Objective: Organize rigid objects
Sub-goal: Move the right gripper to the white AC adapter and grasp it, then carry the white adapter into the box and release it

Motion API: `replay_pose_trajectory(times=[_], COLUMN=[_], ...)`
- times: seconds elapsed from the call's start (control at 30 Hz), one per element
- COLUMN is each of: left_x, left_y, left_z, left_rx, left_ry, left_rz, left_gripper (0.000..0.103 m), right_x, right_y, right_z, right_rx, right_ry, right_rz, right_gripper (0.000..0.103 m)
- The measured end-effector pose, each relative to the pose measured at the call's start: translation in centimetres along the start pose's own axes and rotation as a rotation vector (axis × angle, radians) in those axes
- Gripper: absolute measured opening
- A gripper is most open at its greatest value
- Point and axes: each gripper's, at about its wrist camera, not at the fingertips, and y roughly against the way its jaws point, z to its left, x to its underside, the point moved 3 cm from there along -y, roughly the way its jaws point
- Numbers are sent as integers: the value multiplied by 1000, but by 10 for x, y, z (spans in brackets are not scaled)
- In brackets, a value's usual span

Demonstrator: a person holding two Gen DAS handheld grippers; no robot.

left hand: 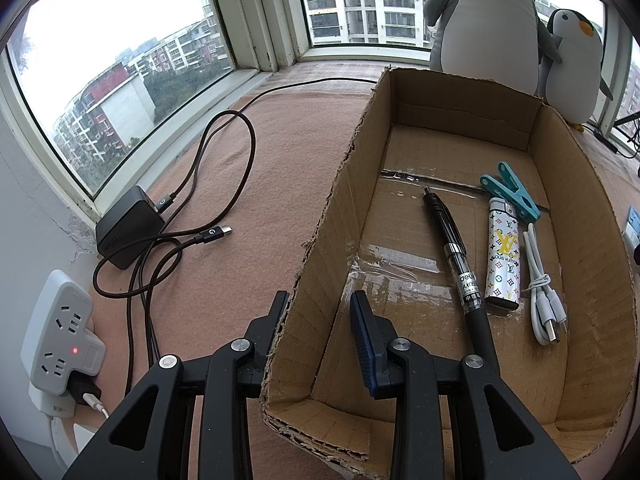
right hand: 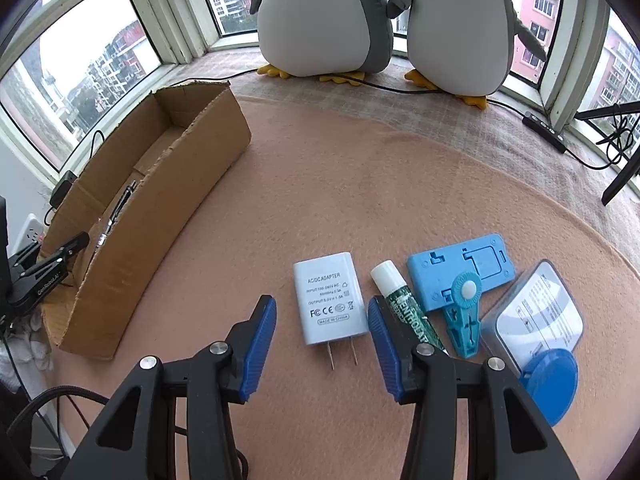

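Note:
A cardboard box (left hand: 332,216) (right hand: 168,216) lies on the pink cloth. Inside are a black pen (left hand: 452,252), a patterned lighter (left hand: 503,256), a teal clip (left hand: 510,190) and a white cable (left hand: 542,292). My left gripper (left hand: 320,308) straddles the box's left wall with one finger on each side, and the wall does not look pinched. It also shows in the right wrist view (right hand: 60,256). My right gripper (right hand: 322,328) is open and empty, just above a white AC adapter (right hand: 329,302). Beside it lie a green lip balm tube (right hand: 404,304), a blue bracket (right hand: 460,268), a teal clip (right hand: 462,312) and a blue-lidded case (right hand: 536,320).
A black charger brick (left hand: 130,226) with brown cables (left hand: 224,160) lies left of the box. A white power strip (left hand: 60,332) hangs at the wall. Two plush penguins (right hand: 328,16) (right hand: 460,24) stand by the windows at the back. A black stand leg (right hand: 620,176) is at far right.

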Motion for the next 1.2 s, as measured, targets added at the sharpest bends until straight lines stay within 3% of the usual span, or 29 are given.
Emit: replay_pose_trajectory(times=[0.23, 0.33, 0.57, 0.83, 1.2], left_x=[0, 0, 0, 0, 0], left_y=[0, 0, 0, 0, 0], left_z=[0, -1, 0, 0, 0], left_rx=[0, 1, 1, 1, 1], left_ry=[0, 0, 0, 1, 0], left_rz=[-1, -1, -1, -1, -1], left_gripper=[32, 32, 32, 32, 32], right_x=[-2, -3, -2, -7, -50], right_y=[-13, -19, -21, 0, 32], right_z=[7, 9, 11, 14, 70], right_rx=[25, 35, 48, 16, -69], right_ry=[39, 43, 42, -26, 20], right_rz=[40, 56, 54, -10, -124], right_gripper=[42, 32, 32, 32, 32])
